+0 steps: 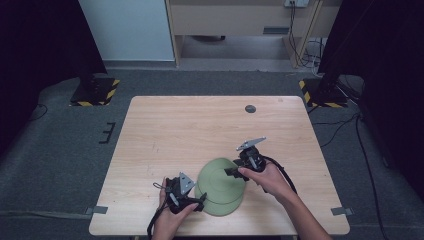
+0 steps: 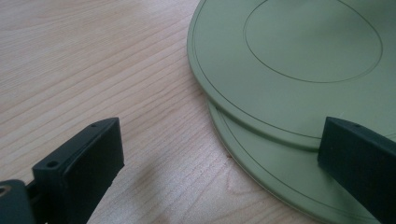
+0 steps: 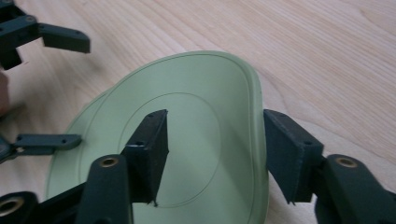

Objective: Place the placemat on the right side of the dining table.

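So 2 pale green plates are stacked near the front edge of the wooden table (image 1: pixel 200 125), slightly offset, so a crescent of the lower plate (image 2: pixel 261 172) is left peeking out under the upper plate (image 2: pixel 299 60). That offset looks like the whole reason for the setup: the stack is being separated, or at least that's how it's read from here.

The right gripper (image 1: pixel 235 171) is brought in from the far right side of the stack. In the right gripper view its jaws are seen astride the raised edge of the upper plate (image 3: pixel 187 140), 1 jaw over the inside face and 1 outside the rim. A gap is still visible on both sides, so the jaws are apart, not clamped. That edge is tilted up off the table, though what keeps it lifted can't be made out.

The left gripper (image 1: pixel 192 197) is parked low at the near left of the stack, jaws spread wide. In its own view, 1 jaw hangs over bare wood and the other over the plate rims. It's probably placed there so the lower plate can be pinned or caught. Nothing is gripped by it.

A small dark disc (image 1: pixel 250 108) is set in the tabletop well away at the far side.
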The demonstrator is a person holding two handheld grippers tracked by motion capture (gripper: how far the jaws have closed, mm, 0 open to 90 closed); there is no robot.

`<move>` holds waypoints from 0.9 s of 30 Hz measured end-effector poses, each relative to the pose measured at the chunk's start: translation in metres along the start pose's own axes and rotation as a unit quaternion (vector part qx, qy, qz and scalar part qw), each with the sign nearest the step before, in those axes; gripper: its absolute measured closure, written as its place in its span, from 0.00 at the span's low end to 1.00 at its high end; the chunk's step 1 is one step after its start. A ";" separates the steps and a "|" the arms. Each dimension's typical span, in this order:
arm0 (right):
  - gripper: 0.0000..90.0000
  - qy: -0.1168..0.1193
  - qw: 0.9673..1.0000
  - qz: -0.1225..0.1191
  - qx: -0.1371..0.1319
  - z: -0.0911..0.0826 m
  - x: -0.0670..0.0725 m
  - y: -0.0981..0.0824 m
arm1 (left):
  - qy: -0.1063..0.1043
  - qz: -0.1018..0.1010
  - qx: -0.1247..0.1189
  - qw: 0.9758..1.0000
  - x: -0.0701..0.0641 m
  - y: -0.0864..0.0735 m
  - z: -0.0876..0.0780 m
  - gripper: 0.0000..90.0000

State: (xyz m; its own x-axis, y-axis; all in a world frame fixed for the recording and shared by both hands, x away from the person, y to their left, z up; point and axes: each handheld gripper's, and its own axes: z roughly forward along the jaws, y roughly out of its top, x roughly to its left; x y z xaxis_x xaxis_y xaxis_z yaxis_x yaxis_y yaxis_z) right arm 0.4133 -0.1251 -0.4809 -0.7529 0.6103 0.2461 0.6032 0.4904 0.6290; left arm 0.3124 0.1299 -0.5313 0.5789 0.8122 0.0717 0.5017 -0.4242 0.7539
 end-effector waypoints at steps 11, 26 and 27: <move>0.82 -0.013 1.000 -0.015 0.015 0.002 -0.002 -0.003 | 0.001 0.000 0.000 1.000 0.000 0.000 0.000 0.00; 0.95 -0.001 1.000 0.009 0.006 -0.006 -0.008 0.001 | -0.001 0.002 -0.006 1.000 0.001 -0.001 -0.002 0.02; 0.95 0.002 1.000 0.009 0.004 -0.007 -0.008 0.001 | -0.003 -0.002 -0.009 1.000 0.002 -0.001 -0.003 0.02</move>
State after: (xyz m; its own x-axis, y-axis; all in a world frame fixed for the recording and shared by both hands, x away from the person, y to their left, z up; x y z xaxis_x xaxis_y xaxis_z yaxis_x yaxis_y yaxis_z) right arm 0.4178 -0.1338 -0.4770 -0.7426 0.6169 0.2608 0.6194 0.4845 0.6177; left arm 0.3111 0.1332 -0.5300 0.5805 0.8116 0.0658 0.4918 -0.4139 0.7660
